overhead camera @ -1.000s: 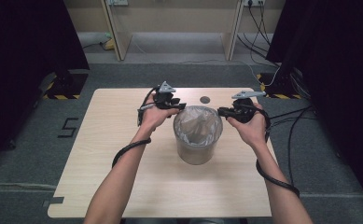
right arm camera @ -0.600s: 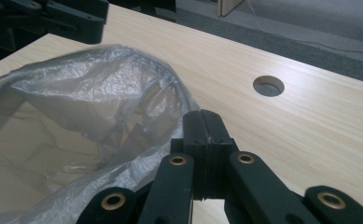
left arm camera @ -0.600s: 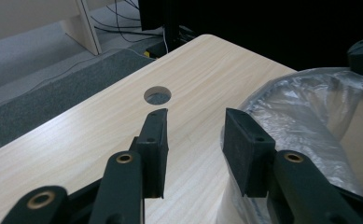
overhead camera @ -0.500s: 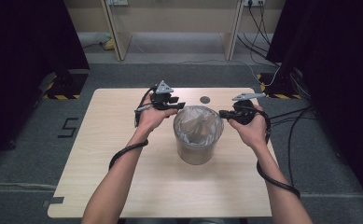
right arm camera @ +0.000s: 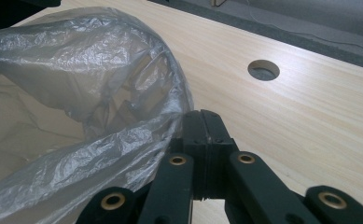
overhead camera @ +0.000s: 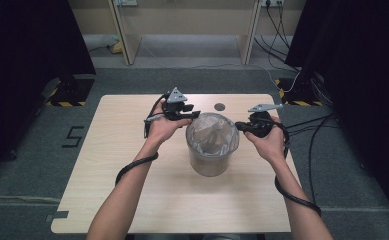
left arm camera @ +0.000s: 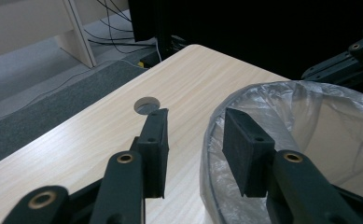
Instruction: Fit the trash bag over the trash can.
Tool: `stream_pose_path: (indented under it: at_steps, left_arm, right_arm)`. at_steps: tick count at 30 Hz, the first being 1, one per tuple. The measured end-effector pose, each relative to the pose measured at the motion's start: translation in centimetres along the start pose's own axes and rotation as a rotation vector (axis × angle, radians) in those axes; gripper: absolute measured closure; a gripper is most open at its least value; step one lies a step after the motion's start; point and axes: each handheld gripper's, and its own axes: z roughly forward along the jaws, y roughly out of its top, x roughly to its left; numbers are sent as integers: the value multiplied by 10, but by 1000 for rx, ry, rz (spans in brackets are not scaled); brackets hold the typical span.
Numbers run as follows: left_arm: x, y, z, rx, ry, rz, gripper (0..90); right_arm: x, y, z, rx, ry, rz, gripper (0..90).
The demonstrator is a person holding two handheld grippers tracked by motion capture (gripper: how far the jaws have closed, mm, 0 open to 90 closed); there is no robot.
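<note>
Two tools at work on one lined bin (overhead camera: 212,165), mid-table. Left tool (left arm camera: 193,126) half open, empty, one jaw outside the rim and one inside over the plastic liner (left arm camera: 319,107). Right tool (right arm camera: 202,116) at the opposite rim, pads looking pressed together though just eased open a touch, with liner film bunched against the tip.

To do it well: lower the left tool until both pads straddle film and rim, close gently, then draw the liner outward and down evenly against the right side, avoiding a tear.

Hard to tell whether film is actually nipped on the right. Bin base hidden from both tool cameras.
</note>
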Motion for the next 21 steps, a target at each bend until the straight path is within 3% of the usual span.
stream_pose_path:
  at_steps: [9, 15, 21]
  left_arm:
    - [3, -2, 2, 2, -6, -13, 623]
    - [3, -2, 7, 0, -13, -24, 639]
    - [0, -2, -3, -19, -23, -11, 612]
  right_arm:
    - [1, 9, -10, -35, -35, -13, 735]
    - [7, 21, -13, -77, -30, -37, 687]
    - [11, 23, -15, -86, -34, -40, 659]
